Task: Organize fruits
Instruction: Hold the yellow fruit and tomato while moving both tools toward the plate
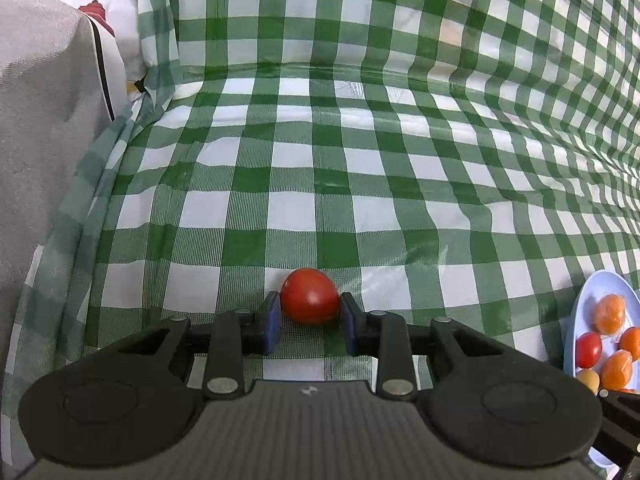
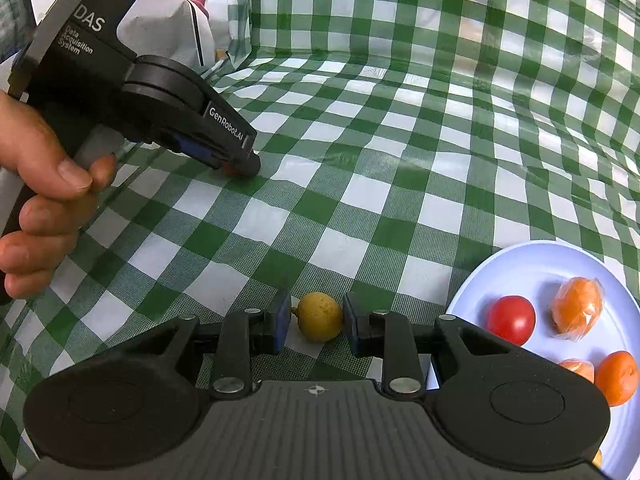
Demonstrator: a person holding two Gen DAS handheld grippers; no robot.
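Partly done: several fruits already on plate (image 2: 532, 264). Left gripper (image 1: 309, 312) jaws closed on tomato (image 1: 310, 296); right gripper (image 2: 316, 318) jaws flanking yellow fruit (image 2: 320, 316), slight gap left, both still off plate.

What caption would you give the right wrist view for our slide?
Right tool brackets a small yellow fruit on green checked cloth, beside a plate of fruit.

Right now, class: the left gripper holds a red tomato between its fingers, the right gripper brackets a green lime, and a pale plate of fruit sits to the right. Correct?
One detail is wrong. The right wrist view shows the right gripper bracketing a small yellow fruit, not a green lime. The left gripper does hold the red tomato, and the pale plate sits to the right.
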